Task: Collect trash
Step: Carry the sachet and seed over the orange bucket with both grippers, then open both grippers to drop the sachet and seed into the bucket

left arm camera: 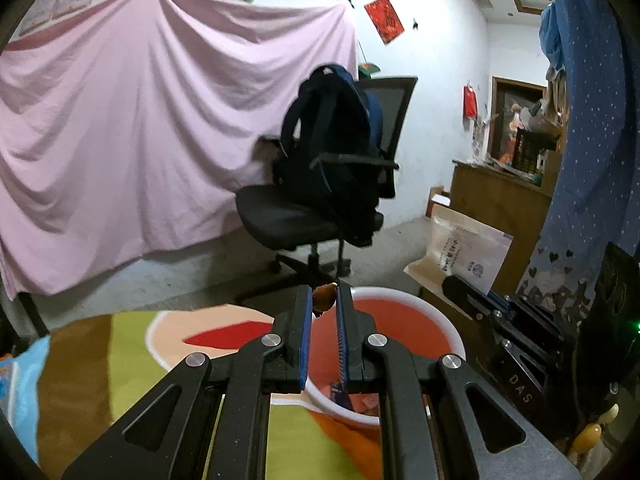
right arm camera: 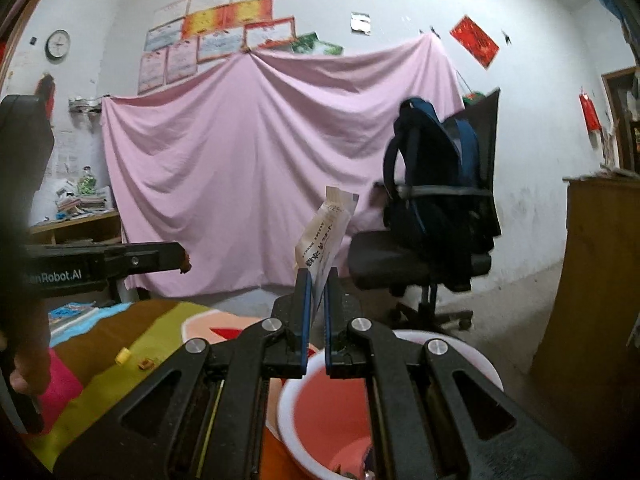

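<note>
Left wrist view, left tool (left arm camera: 324, 300) pinching brown scrap (left arm camera: 323, 299) at fingertips, above basin (left arm camera: 440, 316)

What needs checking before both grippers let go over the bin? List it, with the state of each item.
1. Left gripper has its trash: ok, shut on a small brown scrap at the fingertips.
2. Right gripper has its trash: ok, shut on a pale wrapper that sticks up.
3. Bin open to receive: ok, no lid, some trash already at the bottom.
4. Left gripper over the bin: ok, the red inside shows directly below its fingers.
5. Right gripper over the bin: cannot tell, its tips look near the far rim.
6. Cloth cleared: not ok, a yellow bit and an orange bit remain.
</note>
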A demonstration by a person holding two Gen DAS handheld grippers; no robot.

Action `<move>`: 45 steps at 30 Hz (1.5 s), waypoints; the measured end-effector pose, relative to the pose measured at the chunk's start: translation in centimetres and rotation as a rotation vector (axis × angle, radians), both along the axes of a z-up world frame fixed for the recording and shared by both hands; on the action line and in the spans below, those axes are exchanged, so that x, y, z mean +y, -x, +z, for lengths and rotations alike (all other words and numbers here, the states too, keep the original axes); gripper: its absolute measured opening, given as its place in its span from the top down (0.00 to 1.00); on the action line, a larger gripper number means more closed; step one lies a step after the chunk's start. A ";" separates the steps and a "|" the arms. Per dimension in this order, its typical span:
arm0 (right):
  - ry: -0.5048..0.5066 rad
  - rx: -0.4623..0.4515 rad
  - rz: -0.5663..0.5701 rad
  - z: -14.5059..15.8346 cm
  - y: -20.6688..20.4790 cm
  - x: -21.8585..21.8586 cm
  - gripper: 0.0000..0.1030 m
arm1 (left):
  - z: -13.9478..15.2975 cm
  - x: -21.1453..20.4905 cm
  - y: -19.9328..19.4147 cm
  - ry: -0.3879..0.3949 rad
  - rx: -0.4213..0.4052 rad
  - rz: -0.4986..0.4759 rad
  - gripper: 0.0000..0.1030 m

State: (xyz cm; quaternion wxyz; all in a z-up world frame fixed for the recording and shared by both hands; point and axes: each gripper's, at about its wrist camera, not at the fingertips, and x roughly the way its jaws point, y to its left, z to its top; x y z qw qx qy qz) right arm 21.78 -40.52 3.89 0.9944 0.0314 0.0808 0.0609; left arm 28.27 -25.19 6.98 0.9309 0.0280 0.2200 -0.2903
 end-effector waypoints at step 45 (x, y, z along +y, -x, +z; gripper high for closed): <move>-0.143 0.332 -0.120 -5.9 -3.6 -6.2 0.56 | -7.8 -5.1 -6.8 0.013 0.419 -0.050 0.78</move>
